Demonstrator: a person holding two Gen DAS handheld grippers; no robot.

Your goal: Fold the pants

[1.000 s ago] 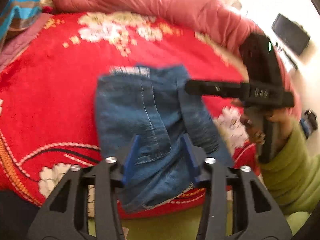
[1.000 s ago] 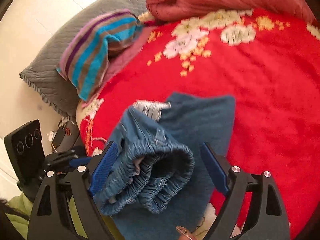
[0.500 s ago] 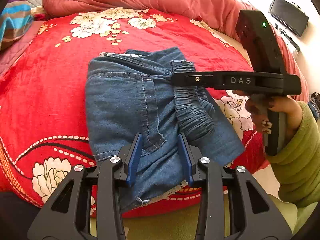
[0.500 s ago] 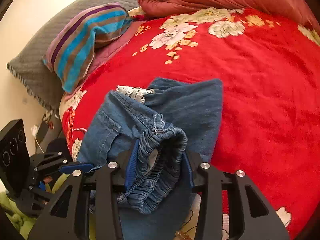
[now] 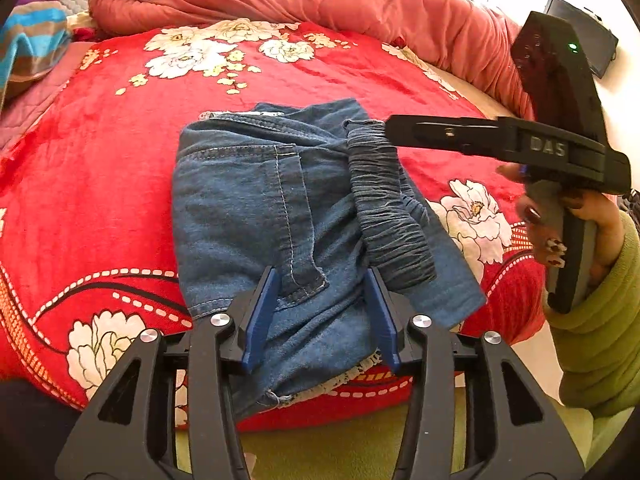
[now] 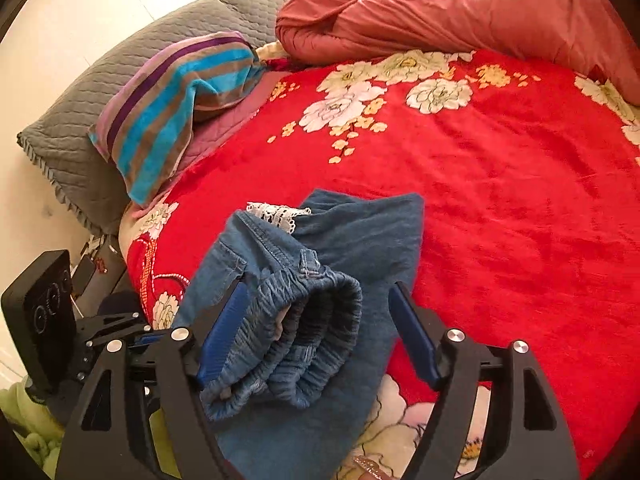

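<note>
Folded pants (image 5: 256,216) lie at the bed's (image 5: 100,152) near edge, the left gripper (image 5: 322,312) parted around their near fold, the right gripper (image 6: 316,340) spread wide around the elastic waistband (image 6: 304,352).

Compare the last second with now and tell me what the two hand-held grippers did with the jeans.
The right hand-held gripper, shut on the elastic waistband half a second ago, has opened; the waistband lies loose between its fingers. The left hand-held gripper has widened slightly over the jeans, gripping nothing. The jeans stay folded in the same spot on the red blanket.
</note>
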